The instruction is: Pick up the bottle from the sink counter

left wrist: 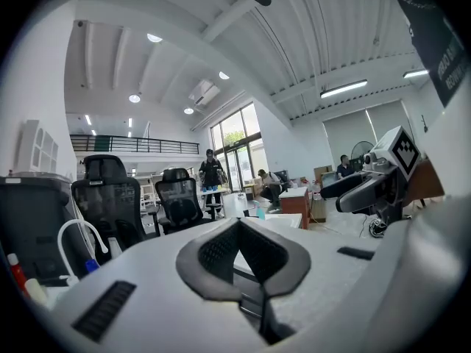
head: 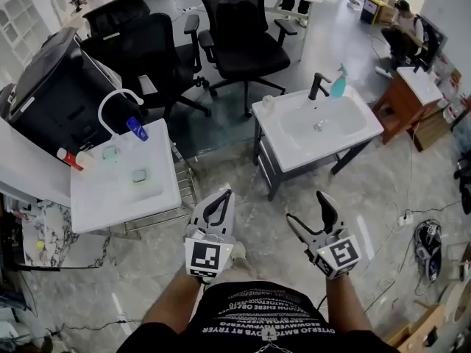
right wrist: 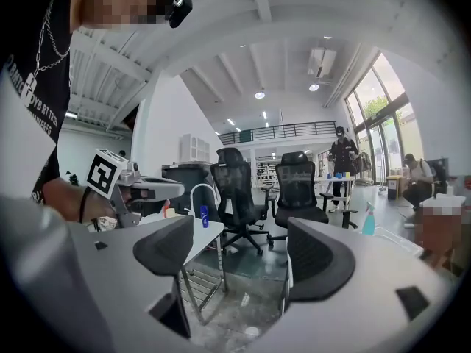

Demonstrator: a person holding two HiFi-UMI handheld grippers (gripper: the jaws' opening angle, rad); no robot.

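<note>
A teal spray bottle (head: 339, 81) stands beside the black faucet (head: 318, 85) at the back of the white sink counter (head: 294, 153) ahead on the right. It also shows small in the right gripper view, as the spray bottle (right wrist: 369, 219). A second white sink counter (head: 118, 197) at the left carries a blue bottle (head: 137, 129) and a red bottle (head: 66, 157). My left gripper (head: 223, 194) is shut and empty, held low over the floor. My right gripper (head: 309, 212) is open and empty beside it. Both are well short of either counter.
Black office chairs (head: 243, 35) stand behind the two sinks. A black bin (head: 51, 87) sits at the far left. A wooden cabinet (head: 412, 98) and a seated person (head: 403, 20) are at the back right. Cables (head: 430, 237) lie on the floor at right.
</note>
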